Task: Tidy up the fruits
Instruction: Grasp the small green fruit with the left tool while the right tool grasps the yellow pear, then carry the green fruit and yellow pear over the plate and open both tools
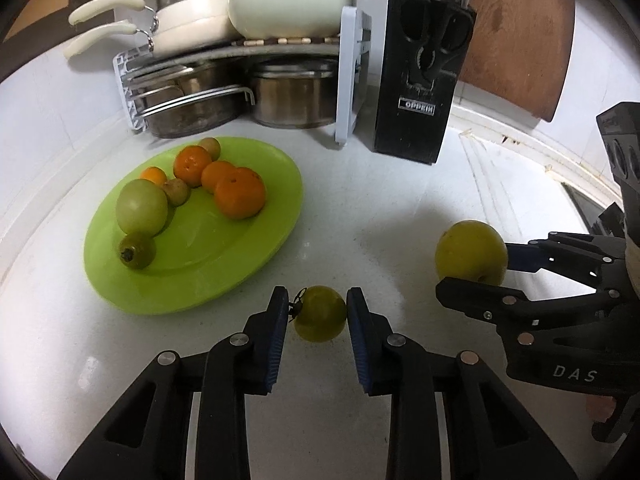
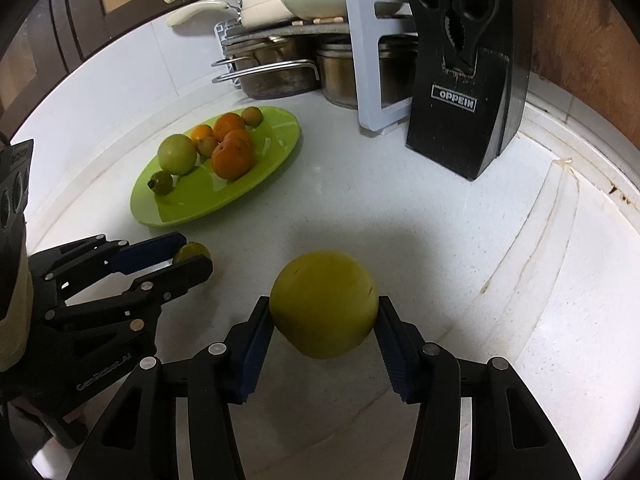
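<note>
Right up close, the left gripper point(image 1: 318, 312) pinches a small yellow-green fruit point(image 1: 320, 314) between its blue pads, the stem end pressed against the left-hand pad, the fruit low over the white counter point(image 1: 360, 220). Beside it, off to its right, the right gripper point(image 2: 324, 312) is clamped on a large yellow-green fruit point(image 2: 324, 304), pads pressing on both flanks, the fruit bulging above the fingertips. From the right wrist view the left gripper sits just to the left, its small fruit peeking out past the tips.

Ahead and left of both tools lies the green plate point(image 1: 224, 276), well apart from either held fruit. On it: a pale green fruit point(image 1: 141, 208), a small dark green one point(image 1: 137, 251) at its near side, oranges point(image 1: 239, 193) bunched toward the far side, and a couple of small brownish-green fruits among them.

Farther on, a black knife block point(image 1: 416, 92) stands ahead and right, and a white rack point(image 1: 348, 80) with steel pots beneath and a pale jug point(image 1: 288, 0) on top.
</note>
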### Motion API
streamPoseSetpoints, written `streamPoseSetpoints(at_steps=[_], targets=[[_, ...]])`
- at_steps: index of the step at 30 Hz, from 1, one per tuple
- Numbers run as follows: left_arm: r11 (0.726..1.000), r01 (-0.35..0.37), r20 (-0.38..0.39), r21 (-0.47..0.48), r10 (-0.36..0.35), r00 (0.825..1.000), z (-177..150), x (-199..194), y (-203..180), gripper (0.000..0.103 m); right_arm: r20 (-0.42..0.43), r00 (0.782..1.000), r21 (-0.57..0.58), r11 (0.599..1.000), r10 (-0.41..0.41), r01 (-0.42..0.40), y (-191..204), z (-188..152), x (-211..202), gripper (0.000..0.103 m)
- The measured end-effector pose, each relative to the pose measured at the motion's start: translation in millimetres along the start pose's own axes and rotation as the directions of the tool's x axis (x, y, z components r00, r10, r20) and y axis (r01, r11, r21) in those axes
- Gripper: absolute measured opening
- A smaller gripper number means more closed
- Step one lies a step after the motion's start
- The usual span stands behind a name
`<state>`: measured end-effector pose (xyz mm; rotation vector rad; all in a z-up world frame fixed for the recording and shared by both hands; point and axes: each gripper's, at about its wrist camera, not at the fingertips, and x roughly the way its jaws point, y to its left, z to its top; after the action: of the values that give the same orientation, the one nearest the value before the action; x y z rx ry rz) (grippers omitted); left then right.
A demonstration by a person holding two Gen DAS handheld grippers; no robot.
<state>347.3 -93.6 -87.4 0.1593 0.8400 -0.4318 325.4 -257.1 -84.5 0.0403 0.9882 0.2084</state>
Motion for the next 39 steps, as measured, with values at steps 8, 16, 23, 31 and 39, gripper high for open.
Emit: streamPoseSetpoints(at_steps=[8,16,23,31,39], targets=[[1.000,0.000,0.050,-0.016,0.001,0.999,1,-28,3,0.030,0.037,0.999,-0.022,1.000,0.003,-0.002,13,3,-19,0.052],[0.999,-0.020,0.107,-0.032,0.023,0.994,-1,-61,6,0.030,0.078,0.997,-0.045,0.999,0.015,-0.012,28,4,-39,0.052],[0.998,-0.036,0.143,-0.050,0.043,0.989,-5,-87,12,0.030,0.105,0.994,-0.070,0.997,0.039,-0.032,44,5,-54,0.052],[0.995,-0.068,0.167,-0.072,0.079,0.983,-3,-101,26,0.030,0.134,0.989,-0.097,0.994,0.058,-0.045,59,16,-57,0.052],[0.993,-0.090,0.184,-0.079,0.103,0.977,16,-103,42,0.030,0.144,0.986,-0.117,0.991,0.085,-0.069,70,36,-49,0.052]])
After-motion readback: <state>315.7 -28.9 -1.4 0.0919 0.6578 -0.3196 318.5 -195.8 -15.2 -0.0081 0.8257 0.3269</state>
